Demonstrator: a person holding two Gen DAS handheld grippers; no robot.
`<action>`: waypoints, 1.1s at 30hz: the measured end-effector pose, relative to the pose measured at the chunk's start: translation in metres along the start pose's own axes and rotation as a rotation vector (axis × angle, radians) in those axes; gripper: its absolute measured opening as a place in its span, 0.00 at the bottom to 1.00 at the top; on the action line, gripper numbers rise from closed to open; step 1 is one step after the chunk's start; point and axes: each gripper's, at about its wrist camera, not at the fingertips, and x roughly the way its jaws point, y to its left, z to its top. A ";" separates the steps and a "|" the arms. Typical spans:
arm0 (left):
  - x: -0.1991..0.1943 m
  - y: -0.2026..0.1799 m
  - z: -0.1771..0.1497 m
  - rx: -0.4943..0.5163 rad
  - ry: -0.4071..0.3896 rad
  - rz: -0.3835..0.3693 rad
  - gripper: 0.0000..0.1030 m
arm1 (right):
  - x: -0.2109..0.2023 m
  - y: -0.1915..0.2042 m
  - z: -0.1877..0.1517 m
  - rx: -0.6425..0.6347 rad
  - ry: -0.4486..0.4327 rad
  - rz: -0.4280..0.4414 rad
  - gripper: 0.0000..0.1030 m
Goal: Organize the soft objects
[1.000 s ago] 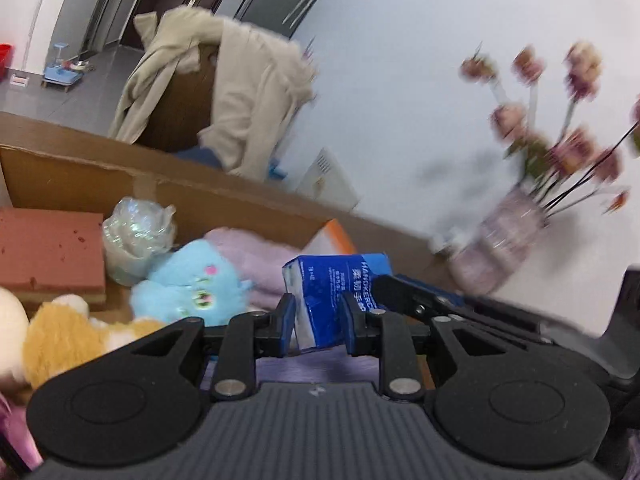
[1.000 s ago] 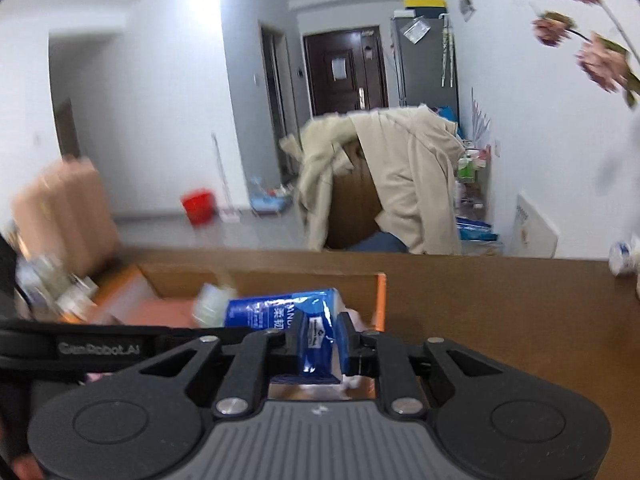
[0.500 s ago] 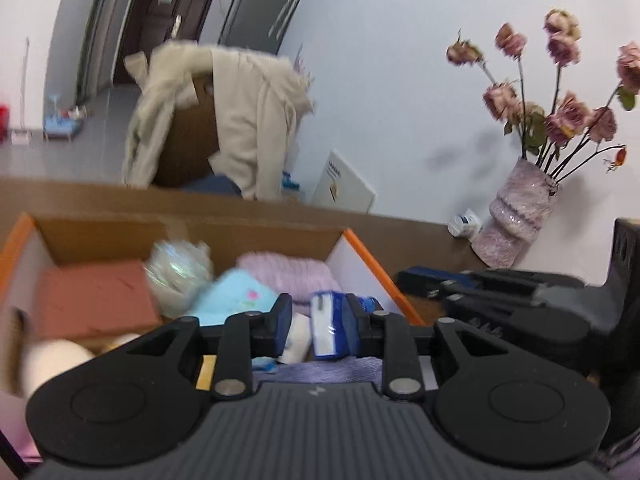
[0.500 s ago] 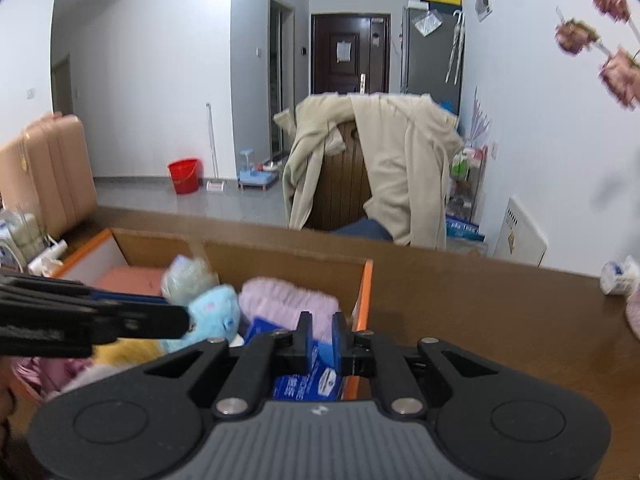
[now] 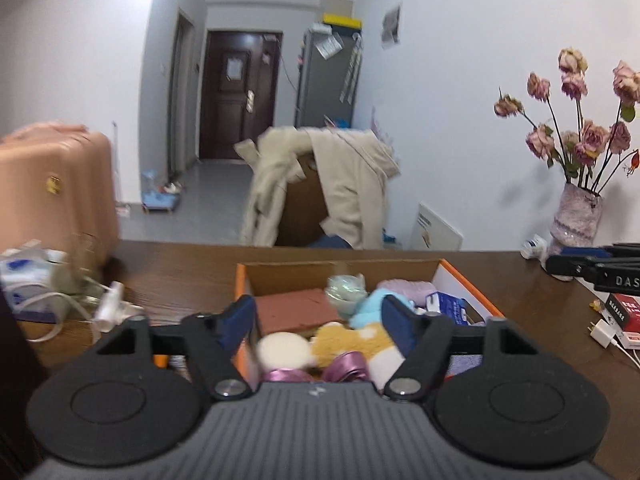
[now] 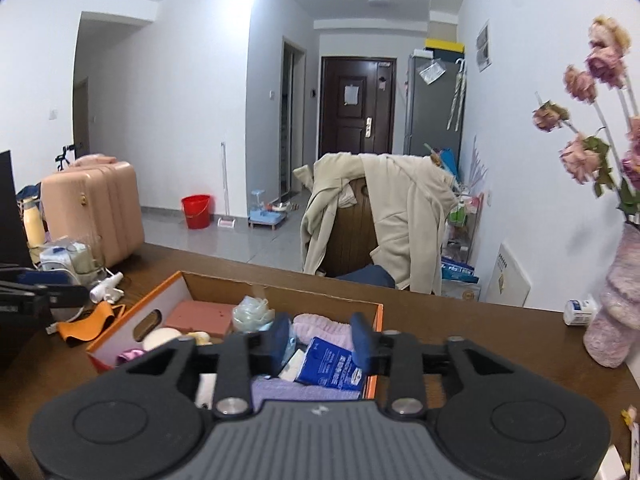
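A: Both views are bright and evenly lit; a ceiling lamp glows overhead and the white walls bounce the light.

B: Shadows?

A: Soft ones; the flowers cast a faint one on the wall.

B: Sharpness?

A: Fisheye bending and dark corners; the suitcase in the left view is smeared by blur.

left wrist: above box near end | right wrist: right side, both doorward

Black left tool, blue pads, silver screws, ribbed grey housing
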 end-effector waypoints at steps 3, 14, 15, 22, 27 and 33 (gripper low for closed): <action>-0.024 0.003 -0.009 -0.009 -0.057 0.053 0.90 | -0.023 0.004 -0.011 0.042 -0.051 -0.022 0.64; -0.086 -0.002 -0.042 -0.009 -0.181 0.086 1.00 | -0.092 0.035 -0.058 0.046 -0.215 -0.084 0.88; -0.092 -0.004 -0.044 -0.008 -0.189 0.086 1.00 | -0.097 0.037 -0.061 0.048 -0.218 -0.079 0.88; -0.144 -0.027 -0.071 0.020 -0.228 0.149 1.00 | -0.142 0.048 -0.084 0.106 -0.220 -0.051 0.88; -0.198 -0.043 -0.112 -0.002 -0.220 0.149 1.00 | -0.189 0.071 -0.124 0.116 -0.215 -0.031 0.89; -0.255 -0.060 -0.182 -0.002 -0.227 0.162 1.00 | -0.239 0.112 -0.176 0.123 -0.223 -0.036 0.91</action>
